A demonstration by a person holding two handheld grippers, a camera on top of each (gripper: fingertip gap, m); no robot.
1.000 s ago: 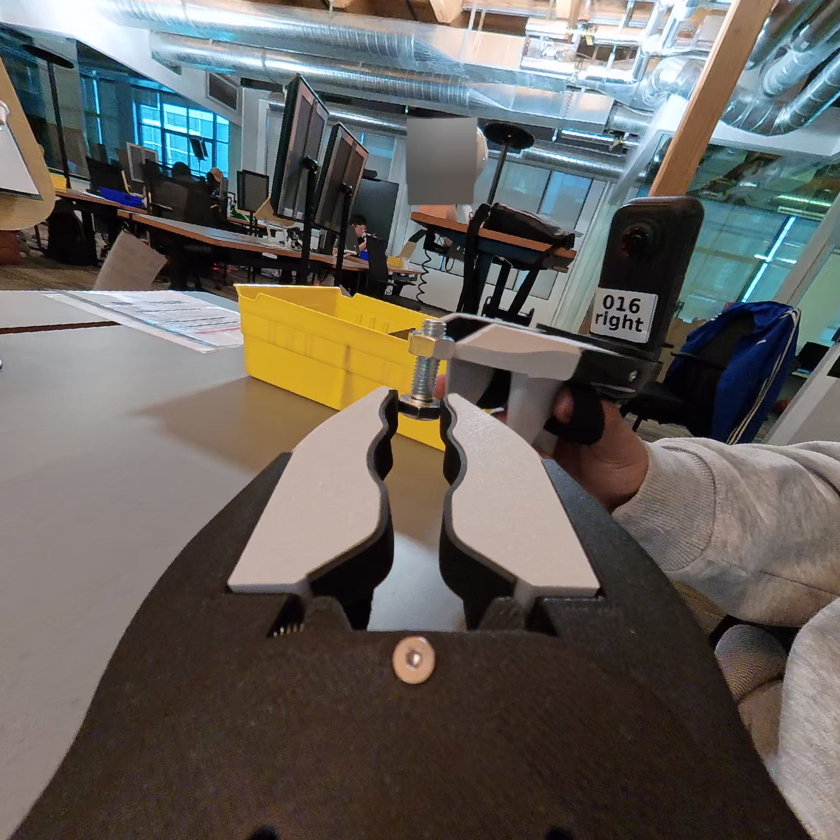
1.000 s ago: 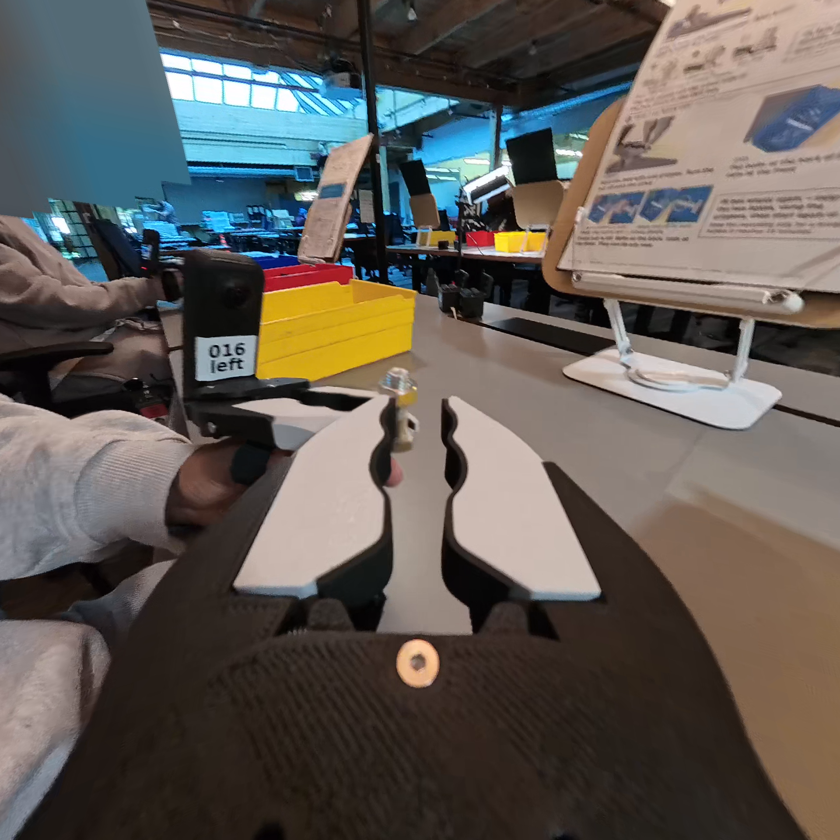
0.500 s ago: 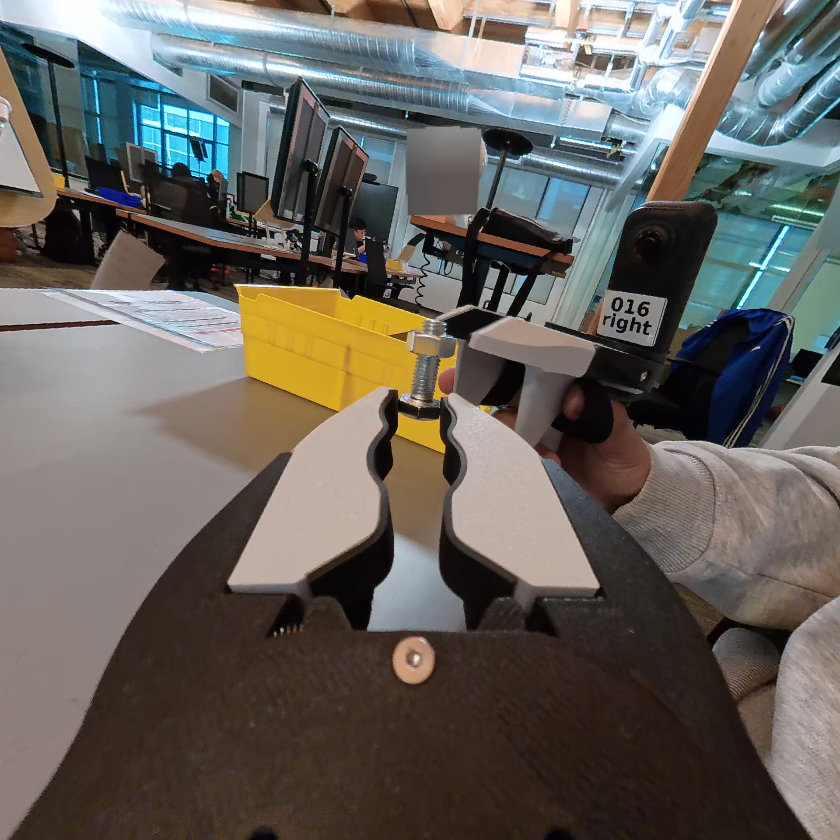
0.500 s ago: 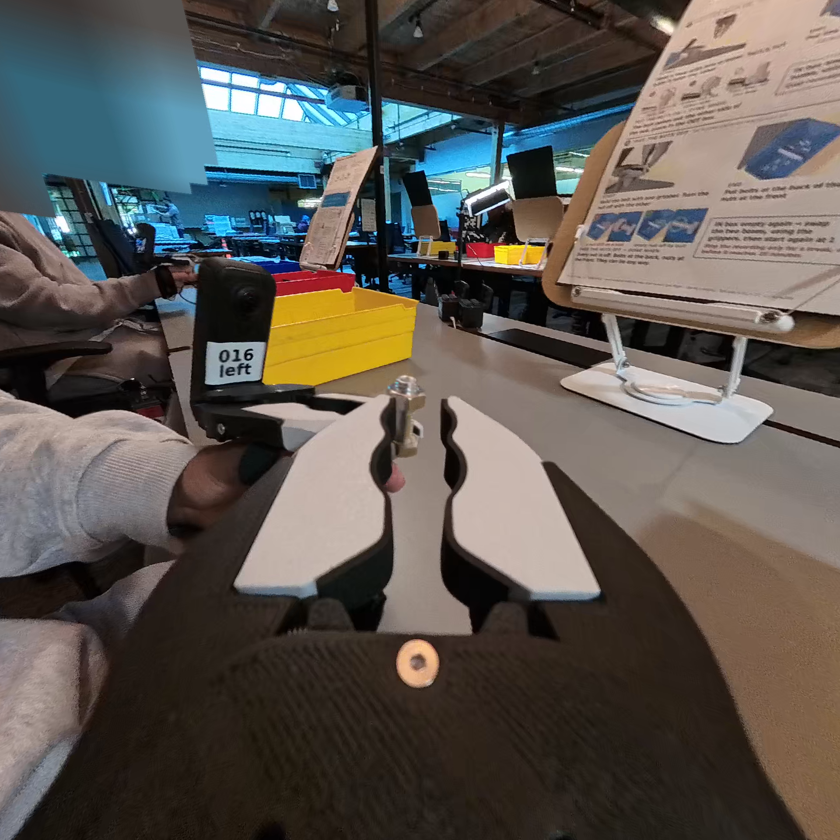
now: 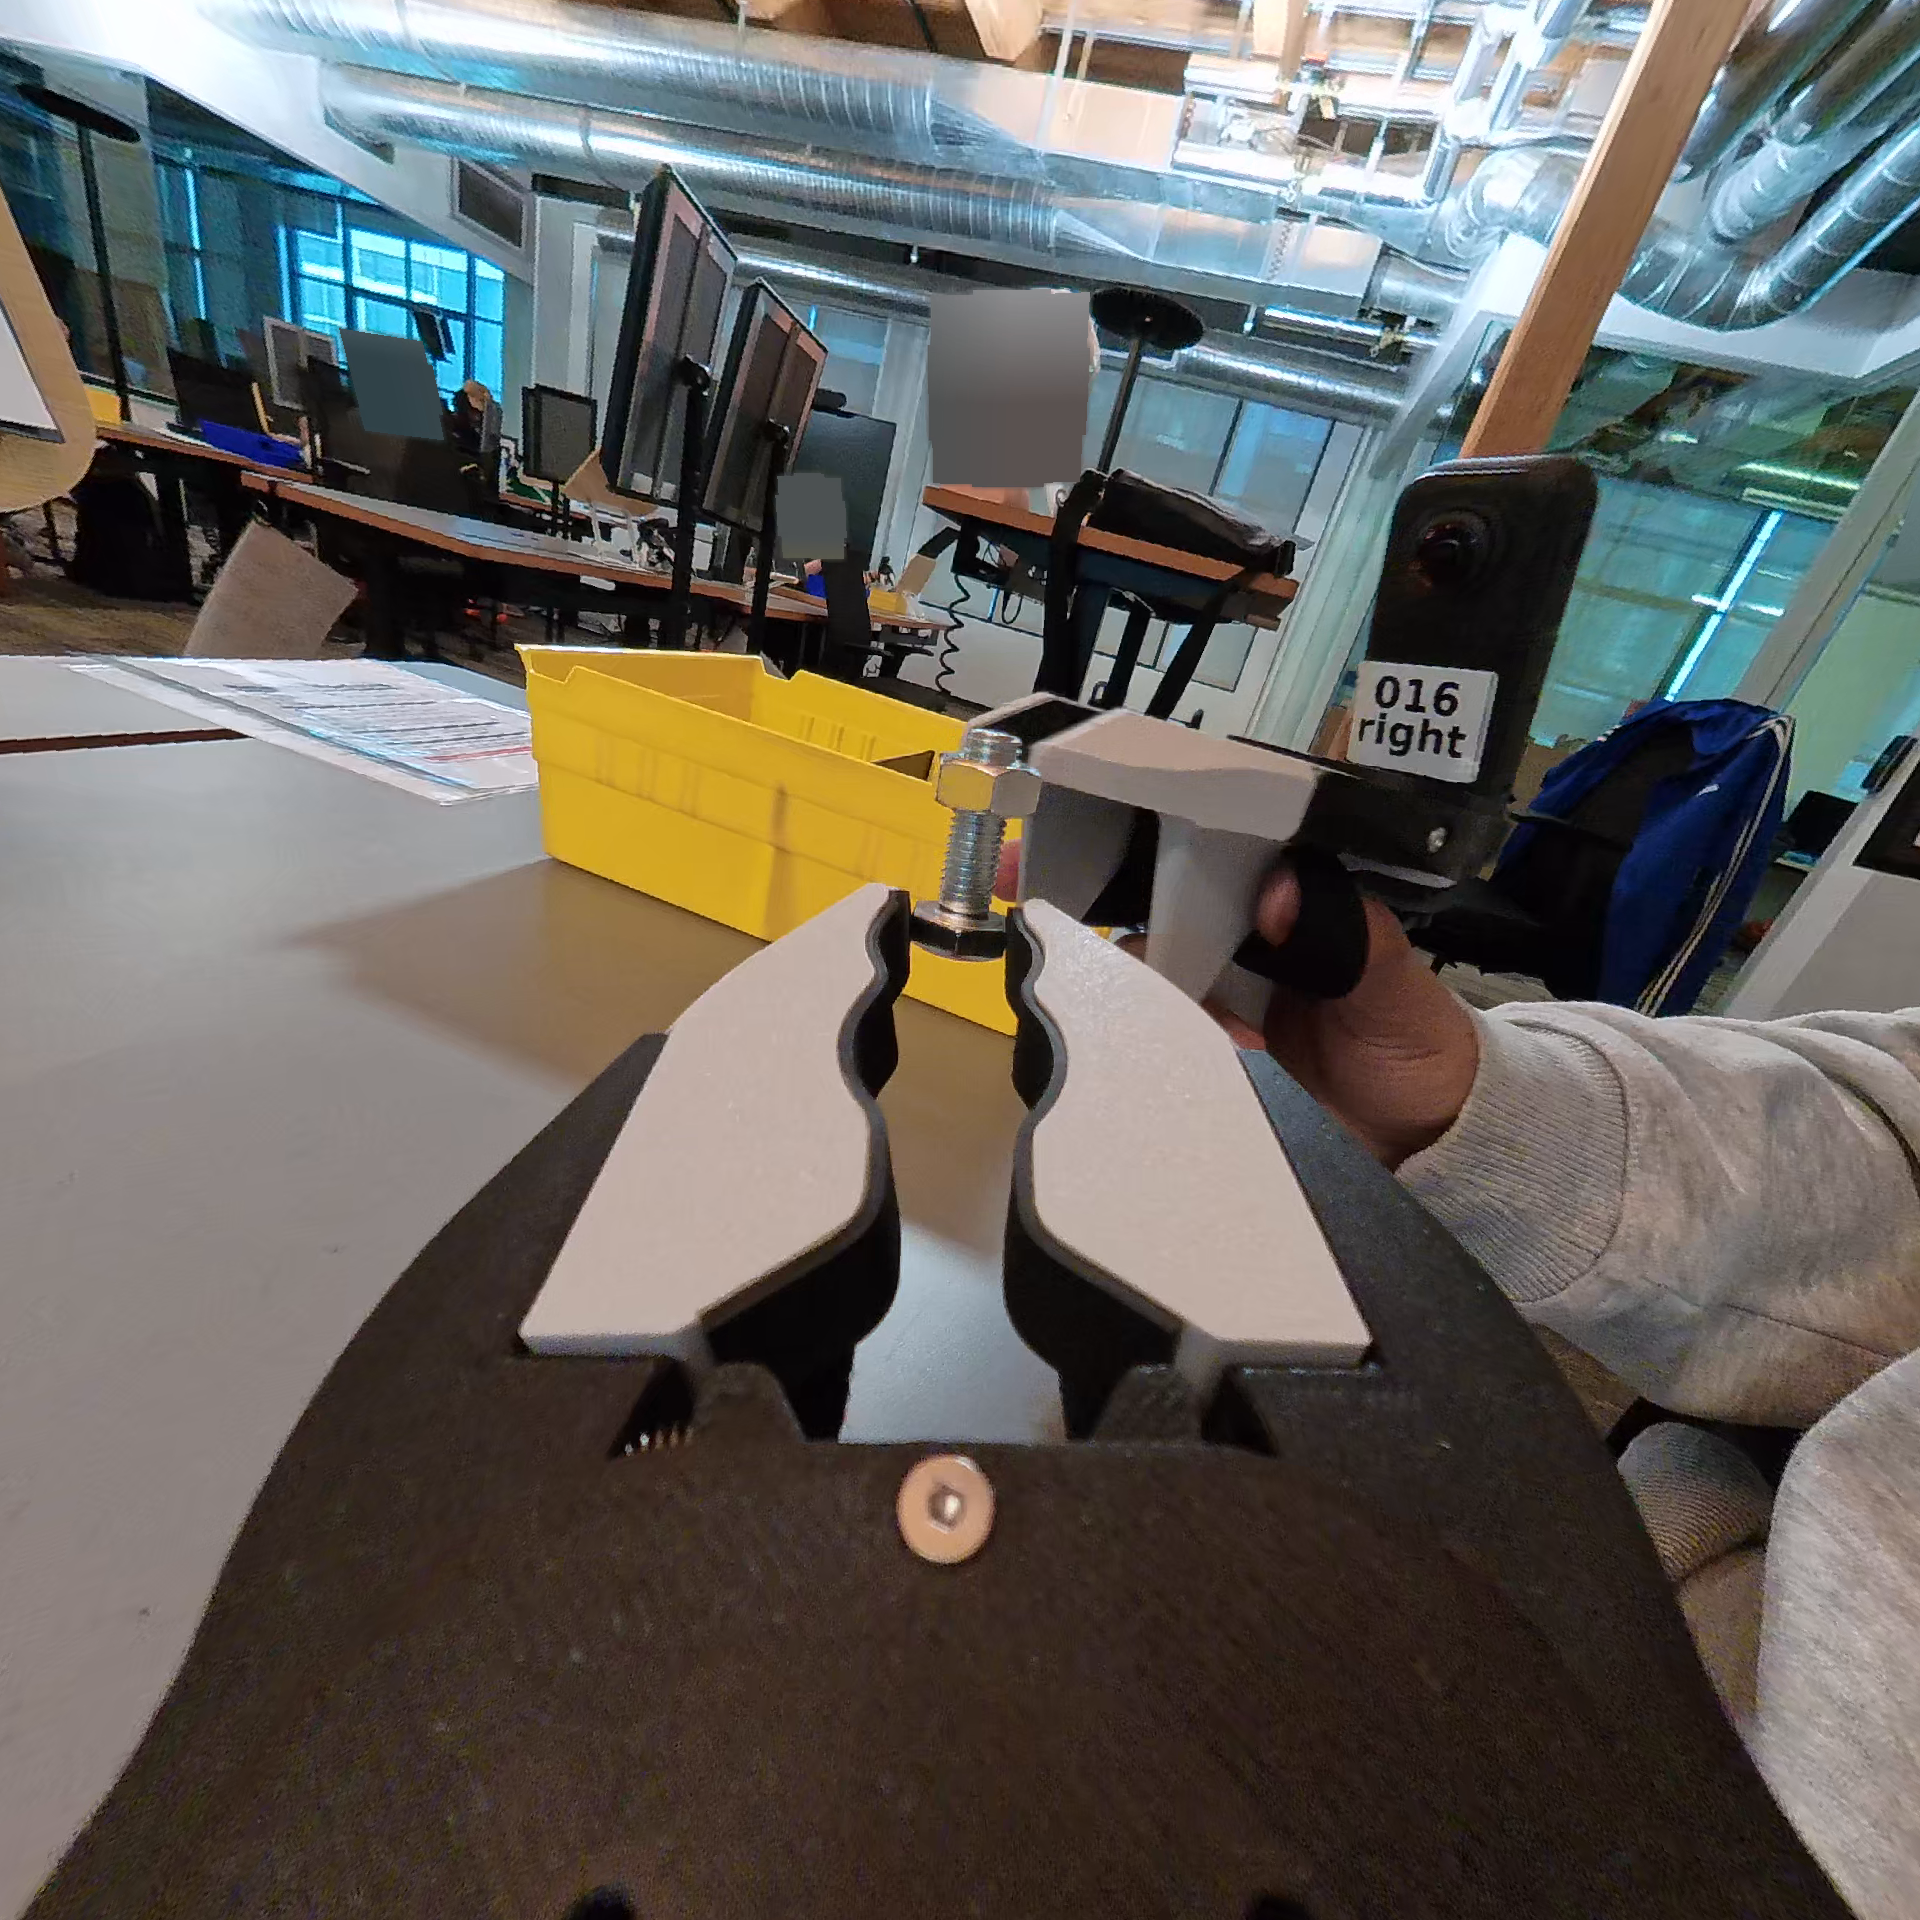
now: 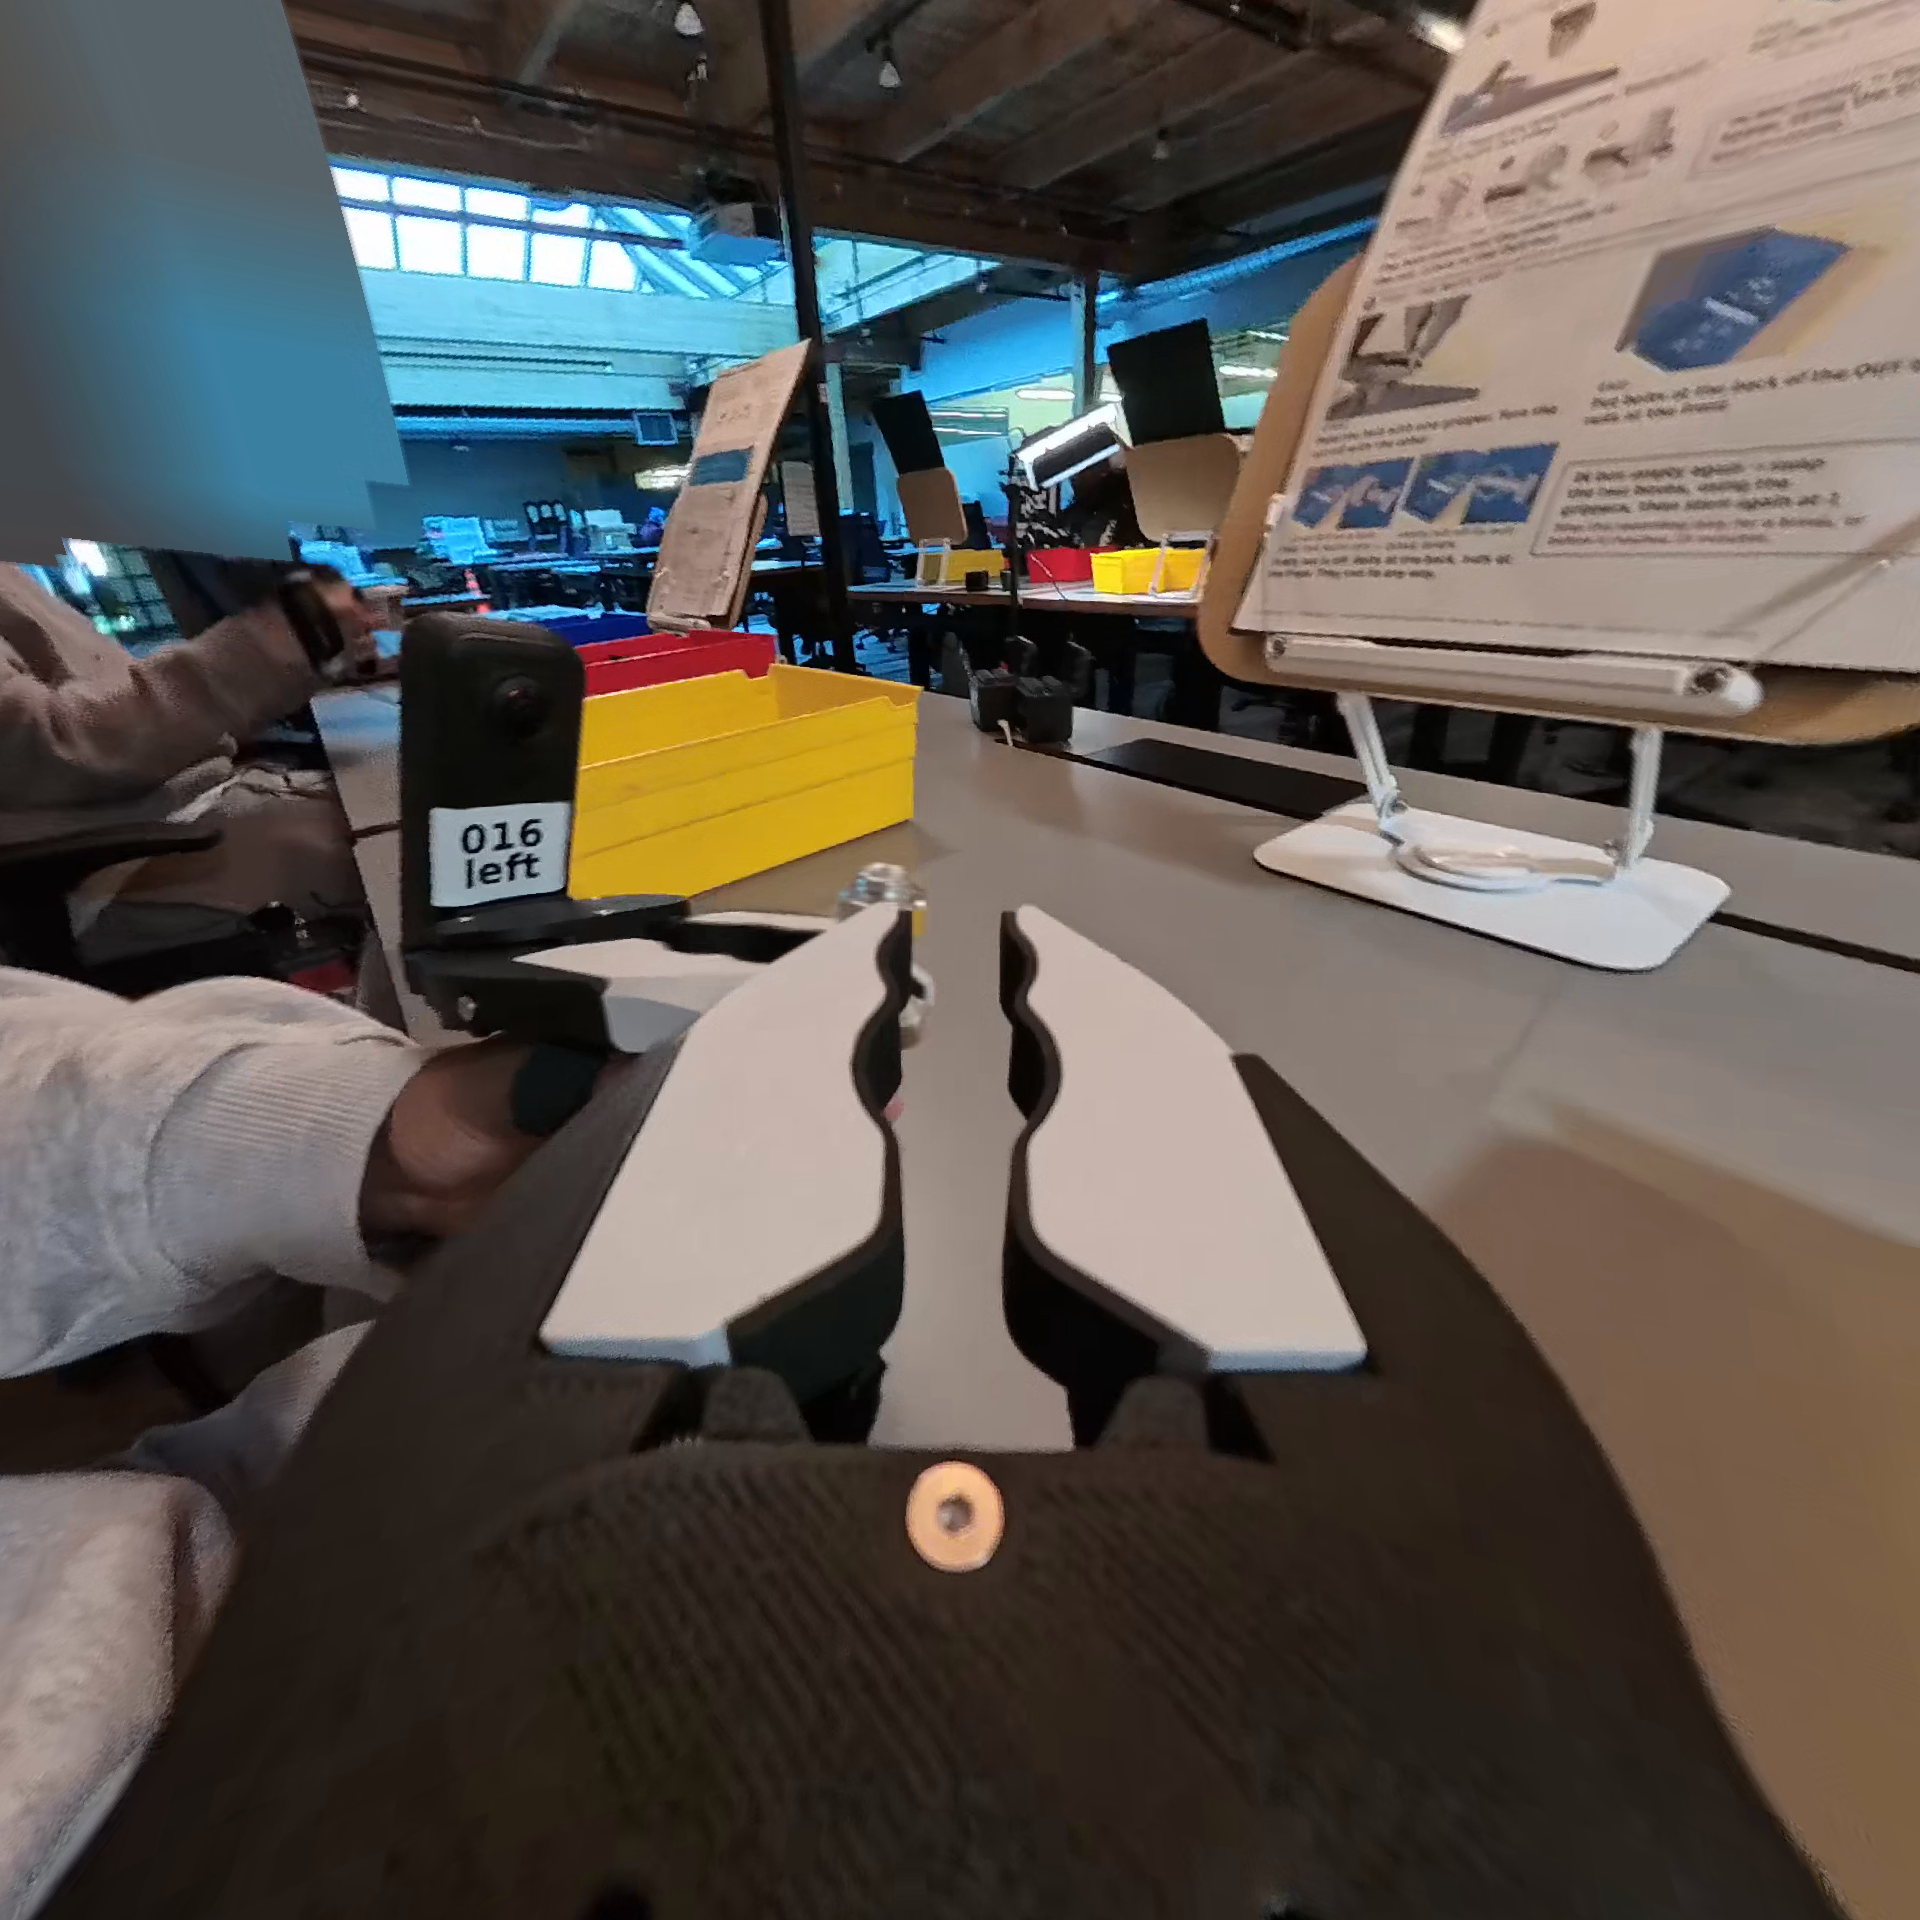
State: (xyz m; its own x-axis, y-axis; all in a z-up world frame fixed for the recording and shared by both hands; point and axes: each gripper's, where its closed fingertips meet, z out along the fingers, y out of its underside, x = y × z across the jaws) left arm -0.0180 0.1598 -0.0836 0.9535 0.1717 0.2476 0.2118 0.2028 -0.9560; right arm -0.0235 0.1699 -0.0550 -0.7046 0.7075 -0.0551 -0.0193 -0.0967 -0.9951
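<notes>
The left gripper (image 5: pixel 958 930) clamps the upright bolt (image 5: pixel 968 871) by its head, while the right gripper (image 6: pixel 951 940), jaws parted, sits beside its nut (image 5: pixel 975 781).

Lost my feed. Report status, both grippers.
Left gripper shut on bolt head, bolt upright. Right gripper open, fingertip beside the nut. Yellow bin behind.
</notes>
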